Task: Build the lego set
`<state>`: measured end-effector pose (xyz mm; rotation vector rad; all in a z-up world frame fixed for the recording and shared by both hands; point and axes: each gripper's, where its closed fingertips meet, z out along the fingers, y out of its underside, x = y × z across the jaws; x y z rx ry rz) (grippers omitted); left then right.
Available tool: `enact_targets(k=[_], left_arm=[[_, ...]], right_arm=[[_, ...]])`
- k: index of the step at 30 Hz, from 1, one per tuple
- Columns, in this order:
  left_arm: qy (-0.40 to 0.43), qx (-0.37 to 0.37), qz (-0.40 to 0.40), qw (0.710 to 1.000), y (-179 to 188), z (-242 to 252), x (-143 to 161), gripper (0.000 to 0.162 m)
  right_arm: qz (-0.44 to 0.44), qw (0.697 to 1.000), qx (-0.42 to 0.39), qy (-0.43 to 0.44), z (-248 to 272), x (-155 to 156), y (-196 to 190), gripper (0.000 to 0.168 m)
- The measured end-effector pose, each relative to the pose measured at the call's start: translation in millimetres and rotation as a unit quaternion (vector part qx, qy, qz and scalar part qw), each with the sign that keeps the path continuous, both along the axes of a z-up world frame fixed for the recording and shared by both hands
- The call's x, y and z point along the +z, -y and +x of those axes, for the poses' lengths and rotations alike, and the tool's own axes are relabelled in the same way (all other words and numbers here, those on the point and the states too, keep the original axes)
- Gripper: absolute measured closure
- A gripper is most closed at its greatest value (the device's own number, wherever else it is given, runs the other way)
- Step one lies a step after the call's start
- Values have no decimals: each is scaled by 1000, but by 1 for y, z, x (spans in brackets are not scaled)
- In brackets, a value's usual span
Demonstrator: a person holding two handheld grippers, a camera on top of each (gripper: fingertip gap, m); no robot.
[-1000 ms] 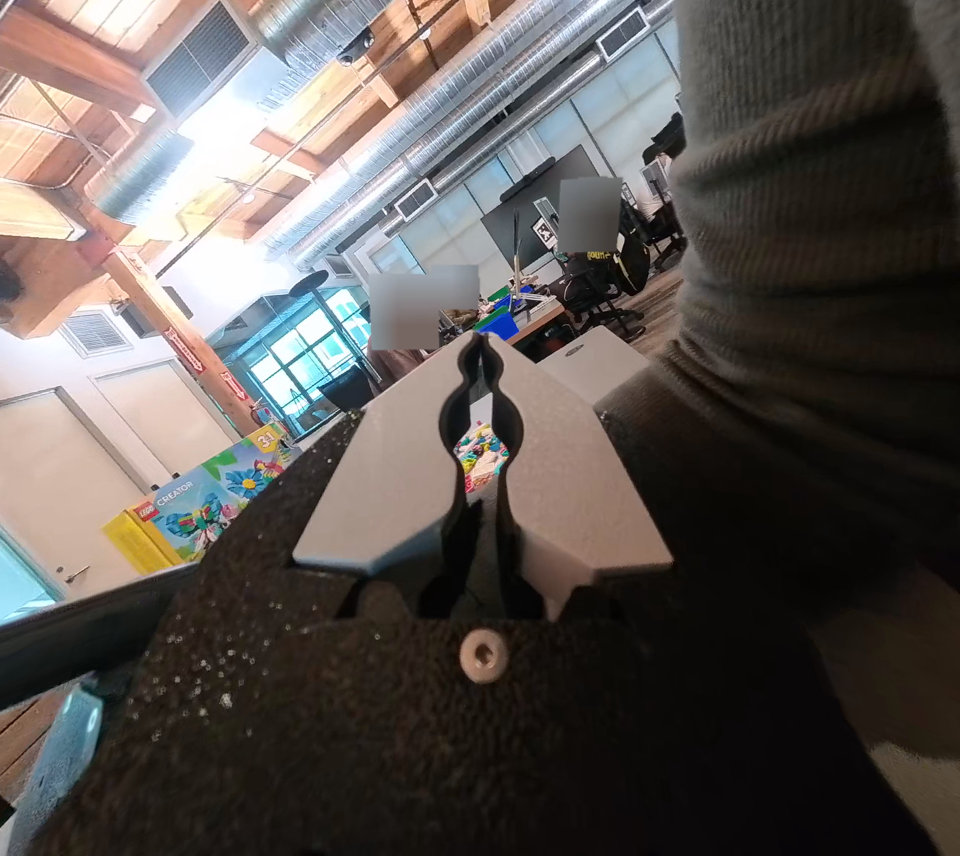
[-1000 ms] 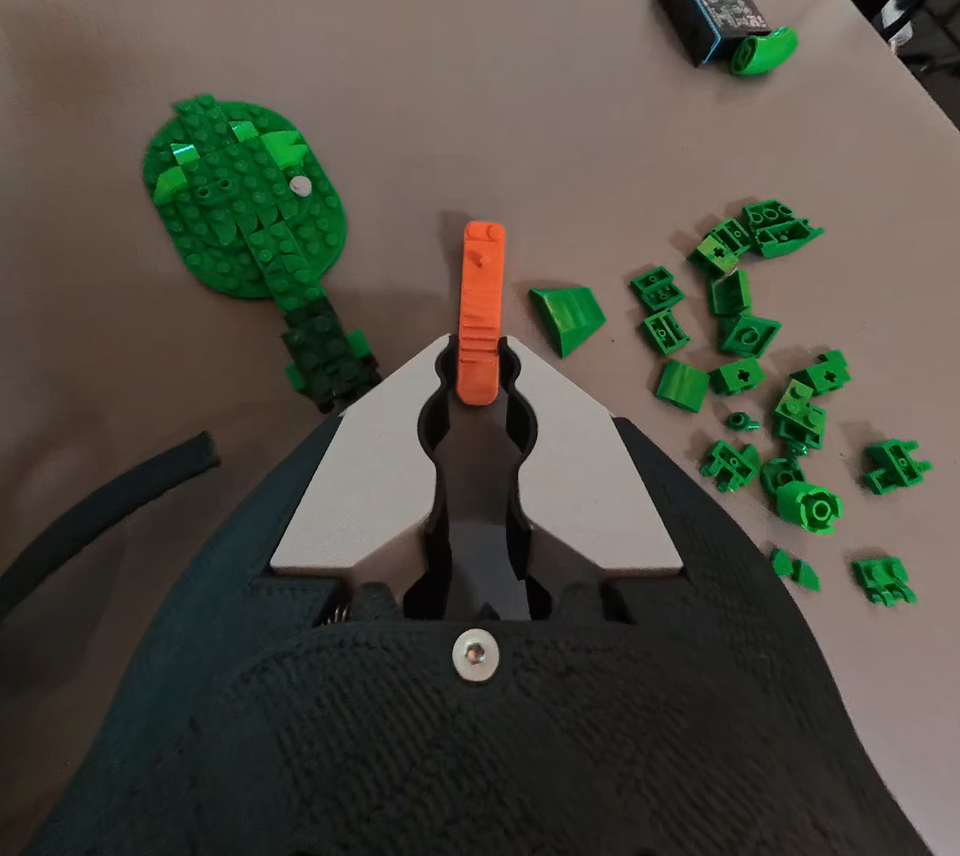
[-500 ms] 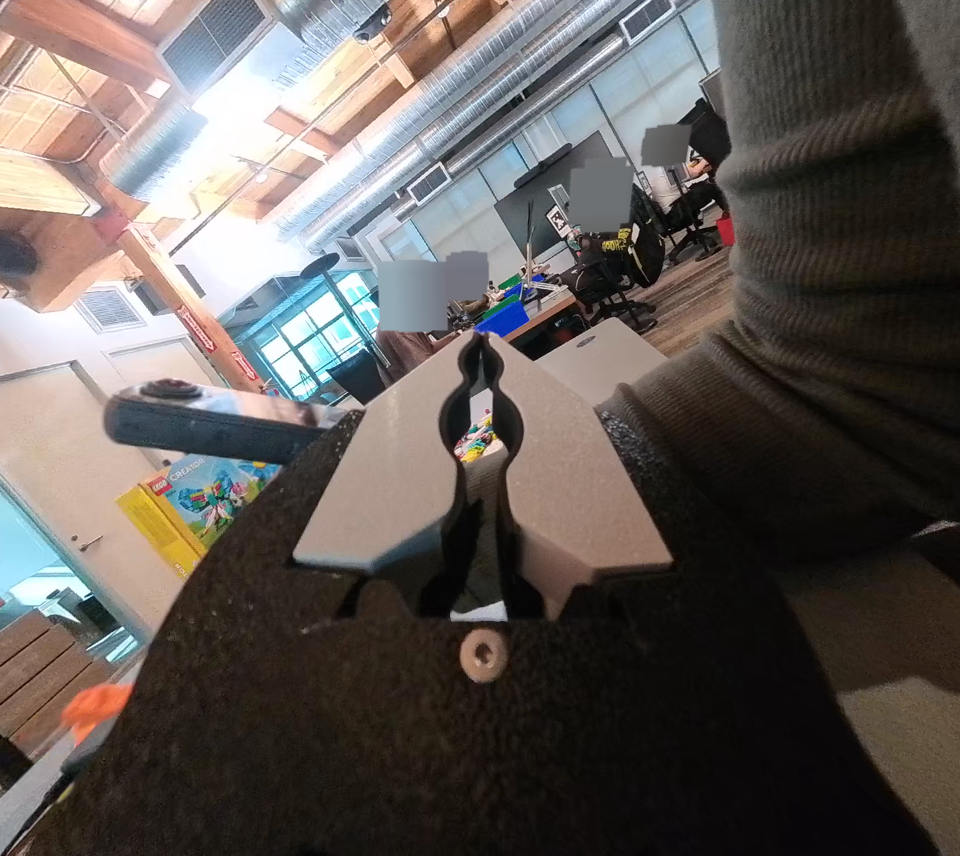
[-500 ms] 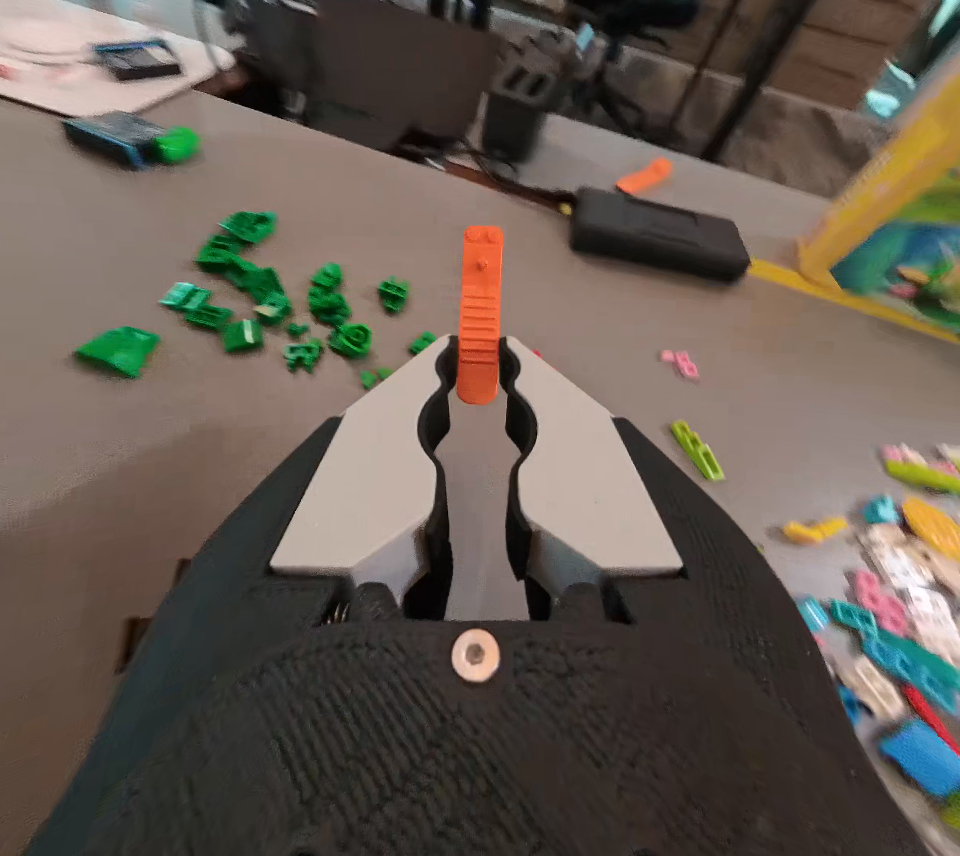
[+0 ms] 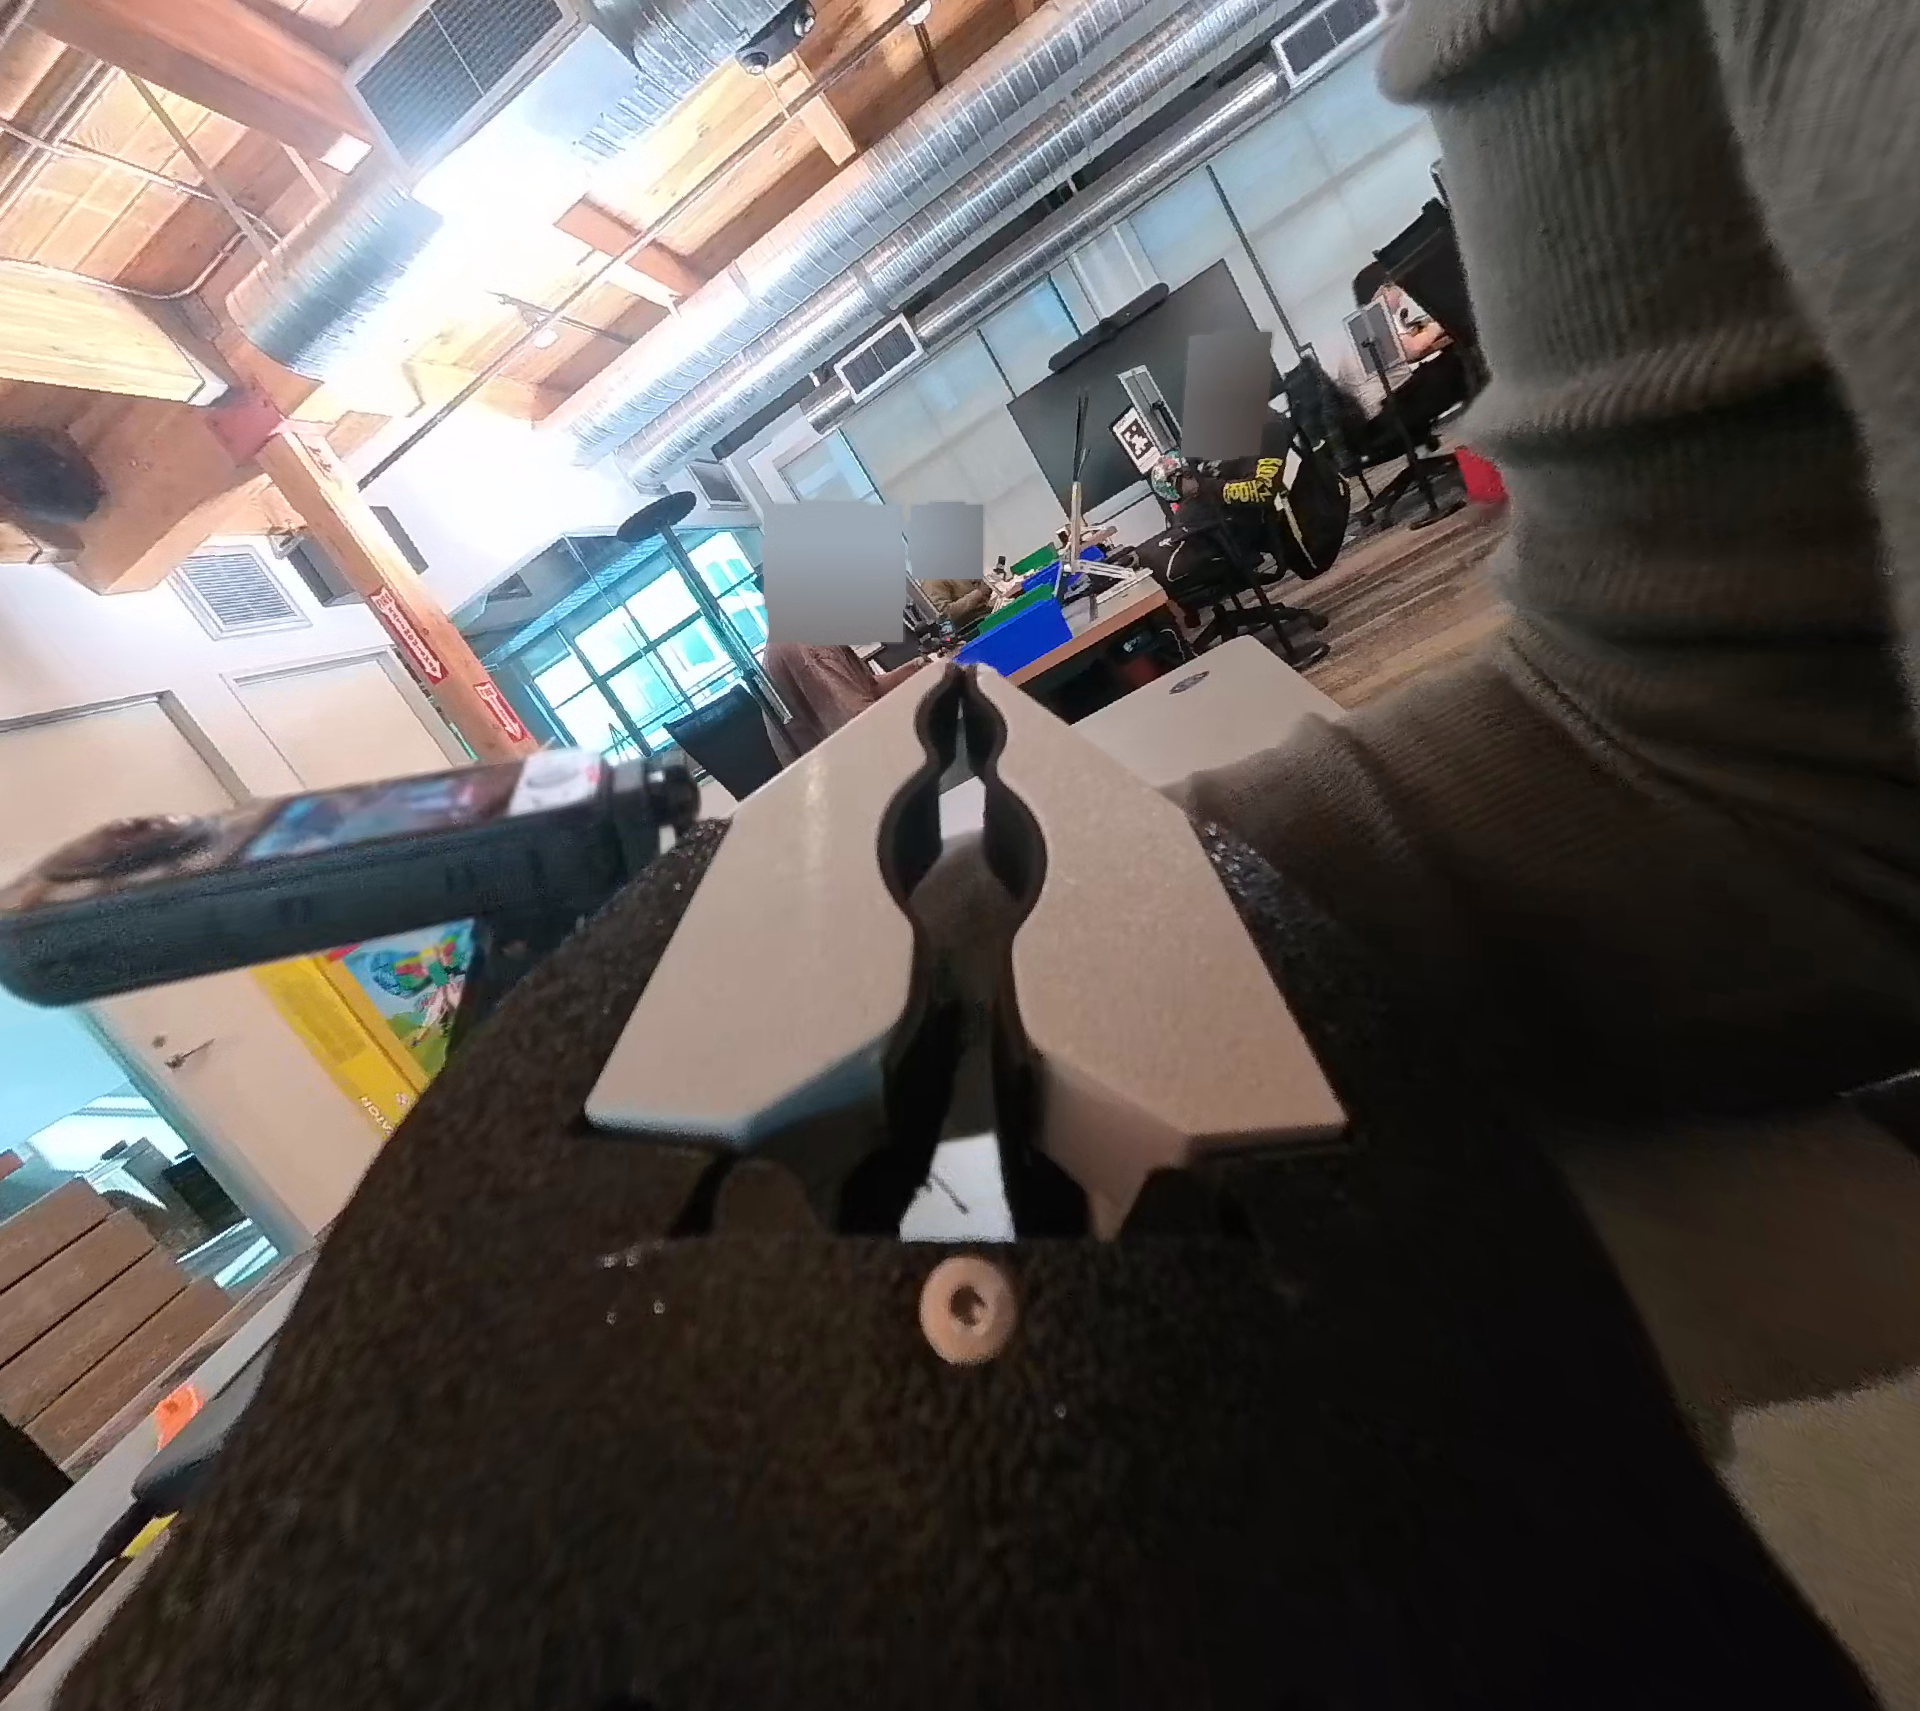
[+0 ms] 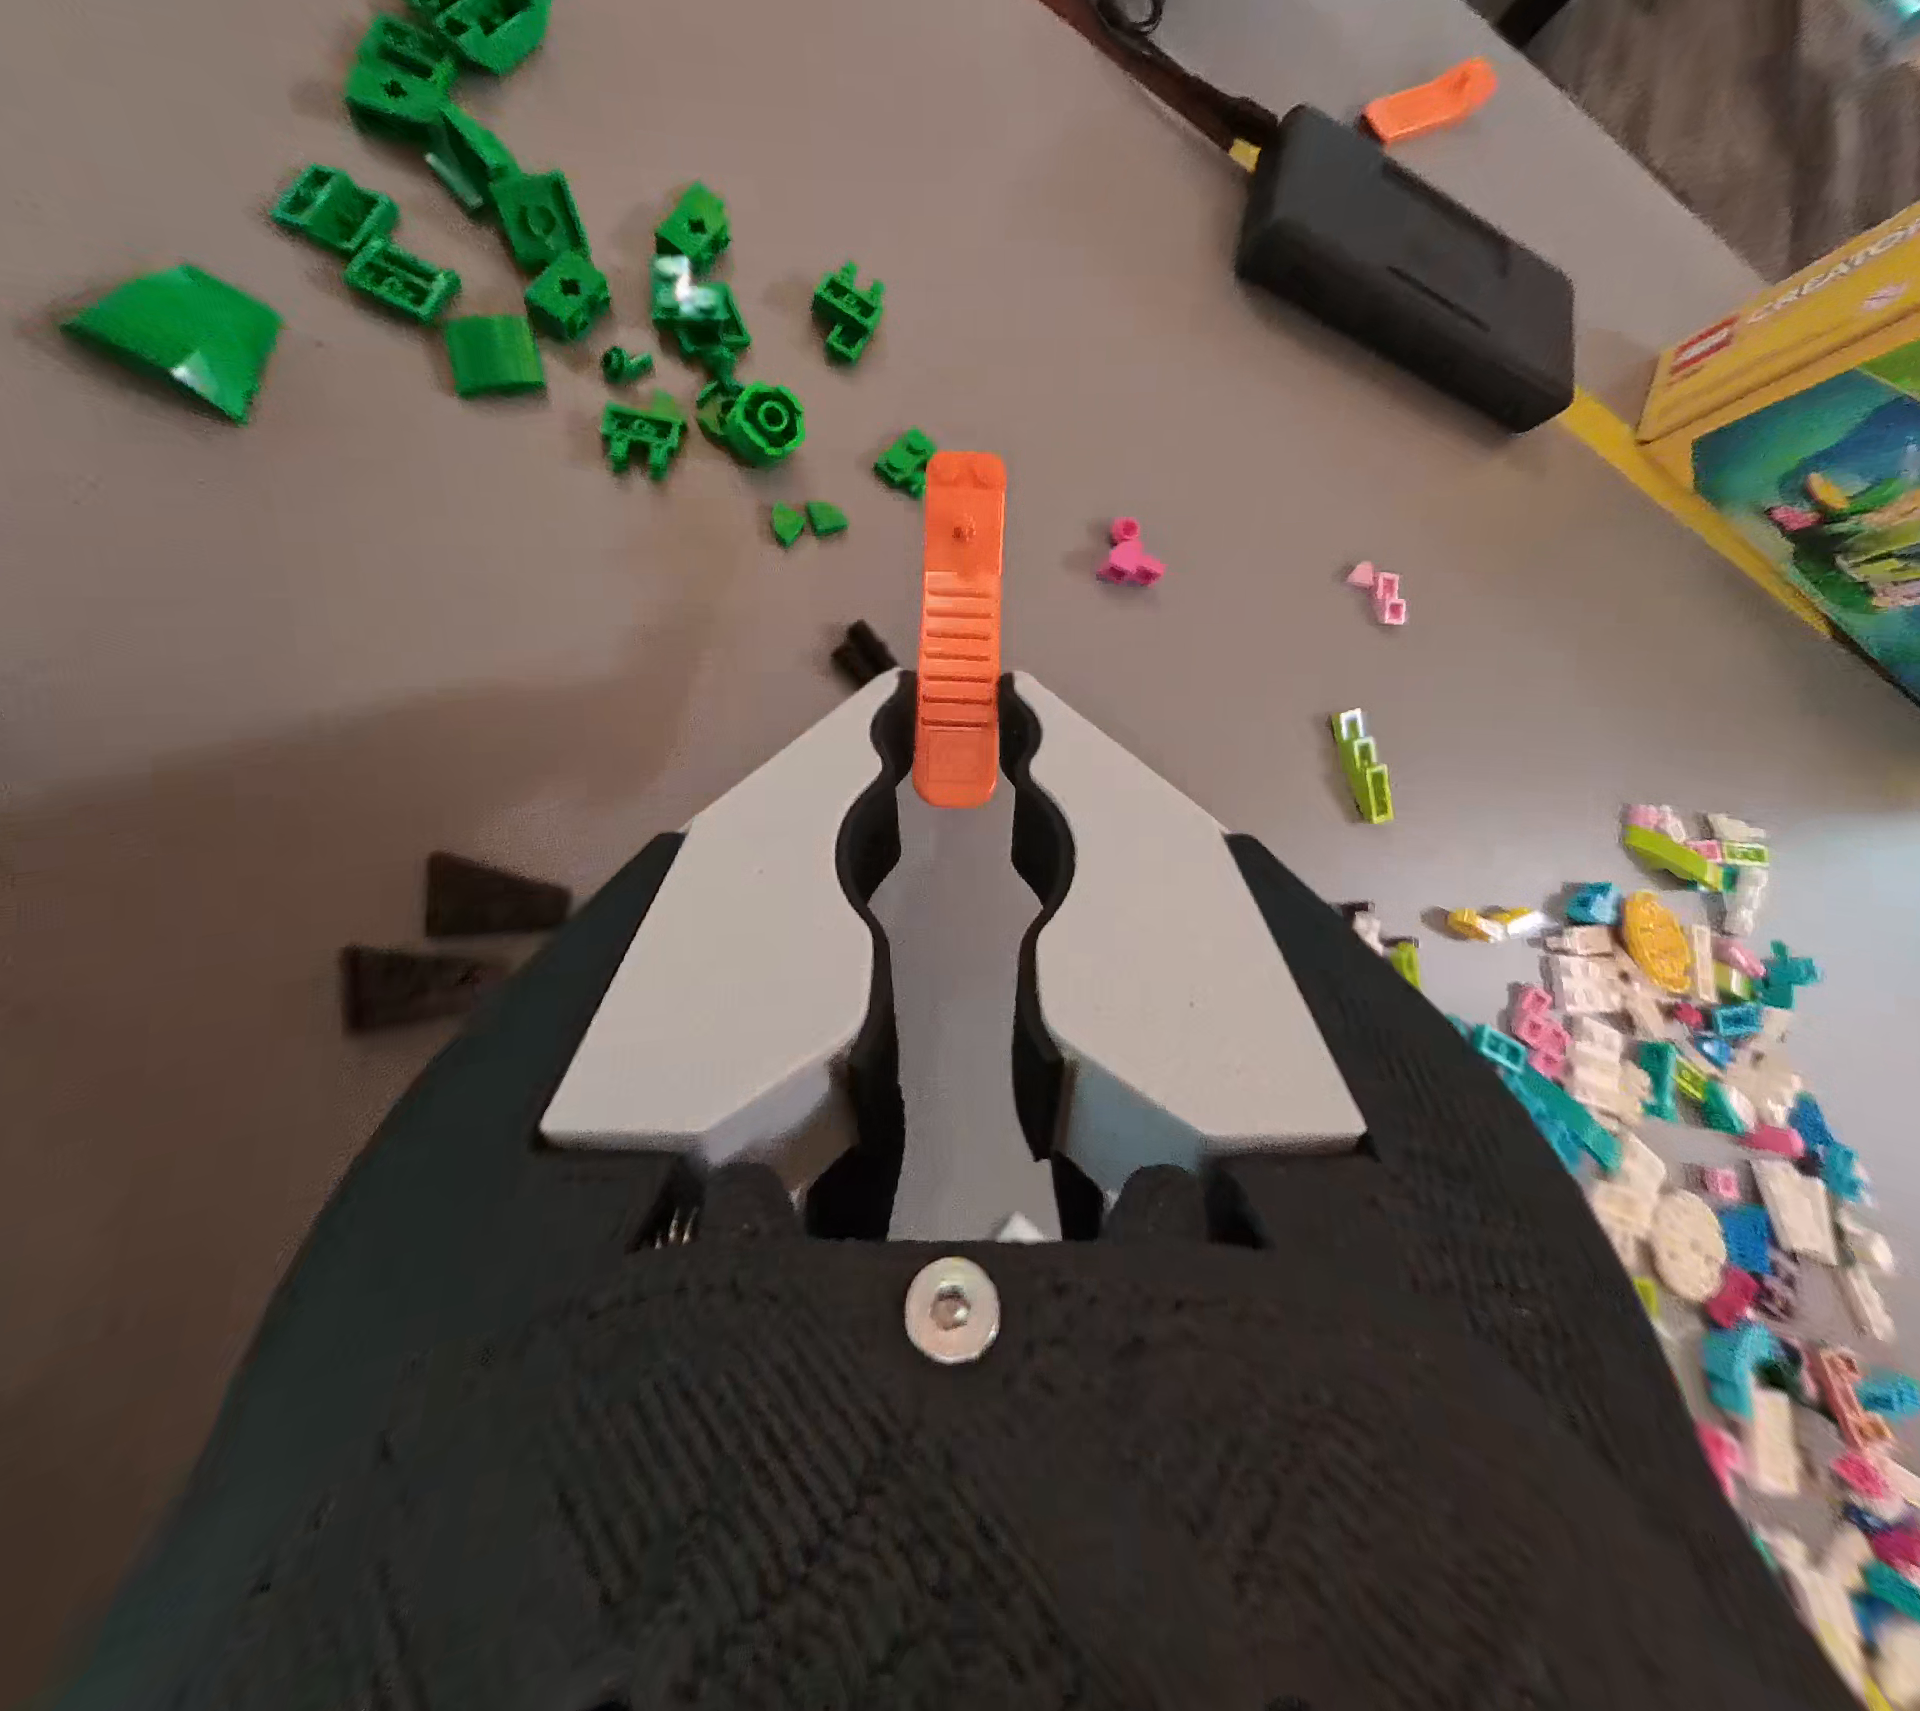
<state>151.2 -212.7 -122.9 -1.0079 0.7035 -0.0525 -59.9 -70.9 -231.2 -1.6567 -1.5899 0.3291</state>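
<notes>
Over the grey surface (image 6: 935,51) my right gripper (image 6: 958,695) clamps the orange separator (image 6: 961,622) ready for prying, while my left gripper (image 5: 961,685) points away, fingers clenched empty.

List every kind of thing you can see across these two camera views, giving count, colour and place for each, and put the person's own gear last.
Loose green bricks: about twenty, green, far left of the table.
Mixed bricks: too many to count, pastel colours, right side of the table.
Dark wedge plates: two, near left.
Pink pieces: a few, table centre.
Black case: one, far edge.
Second orange tool: one, beyond the black case.
Set box: one, yellow, far right.
Table: one, grey-brown.
Brick separator: one, orange, in the right gripper.
Right gripper: shut on the brick separator.
Left gripper: shut, empty, pointing up at the room.
Sleeve: grey knit, right of the left gripper.
</notes>
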Motion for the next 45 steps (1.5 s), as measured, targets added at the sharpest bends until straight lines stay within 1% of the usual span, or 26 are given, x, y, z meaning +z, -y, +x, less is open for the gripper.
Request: enact_targets(k=[1,3,5,9,17,21,28,34,38,40,45], left_arm=[[-1,0,0,1000,0,0,0,162],[-2,-1,0,1000,0,1,0,162],[-3,-2,-1,1000,0,1,-1,162],[-5,-4,-2,1000,0,3,-2,162],[-10,-5,-2,1000,0,4,-3,162],[-11,-5,-3,1000,0,4,-3,162],[-13,-7,-3,1000,0,5,-4,162],[-15,-5,-3,1000,0,5,-5,162],[6,-8,-10,1000,1,2,-3,162],[5,-4,-9,1000,0,1,-3,162],[-8,-5,4,1000,5,5,-3,162]], right_arm=[[-6,1000,5,9,3,3,5,154],[-52,998,25,6,4,4,20,154],[-93,995,38,10,6,-3,29,154],[-79,996,25,44,12,-19,22,154],[-102,992,46,64,9,-31,37,154],[-105,992,35,63,9,-36,31,154],[-104,994,4,35,4,-36,19,154],[-106,993,-44,14,-1,-36,0,154],[-123,990,-70,4,-9,-37,-11,154],[-128,989,-79,6,-14,-37,-15,154],[-106,990,-79,42,-31,-36,-23,154]])
